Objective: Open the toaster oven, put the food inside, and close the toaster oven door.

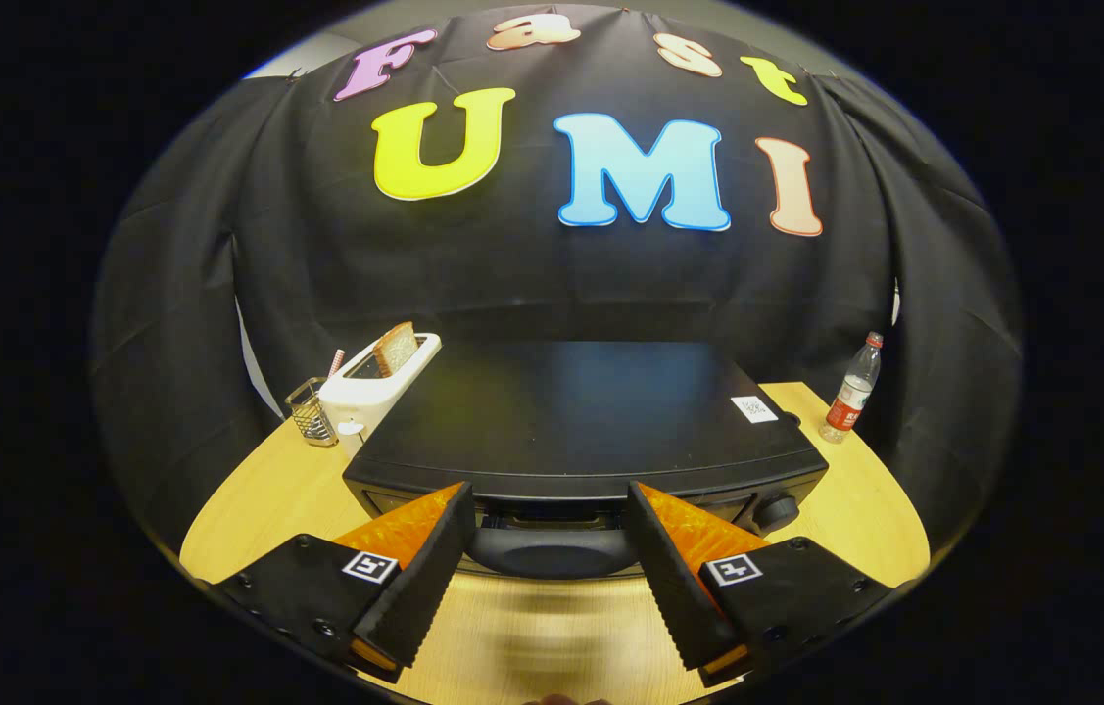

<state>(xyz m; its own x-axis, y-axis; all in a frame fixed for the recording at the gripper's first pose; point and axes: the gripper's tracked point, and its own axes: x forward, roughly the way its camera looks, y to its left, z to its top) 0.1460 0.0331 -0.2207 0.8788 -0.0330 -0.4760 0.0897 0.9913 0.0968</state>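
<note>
your gripper point(552, 534) is spread wide, grasping nothing; its ridged fingers flank the rounded door handle point(552, 553), likely lined up for the pull. beyond it the boxy toaster oven point(591, 421) sits shut on the wooden table point(267, 499). bread point(396, 349) stands in the white toaster point(370, 387) behind.

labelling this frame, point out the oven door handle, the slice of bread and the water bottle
oven door handle point(552, 556): gripper view, middle of the bar, between the open claw's fingers
slice of bread point(396, 349): gripper view, its face
water bottle point(849, 401): gripper view, its label
</note>
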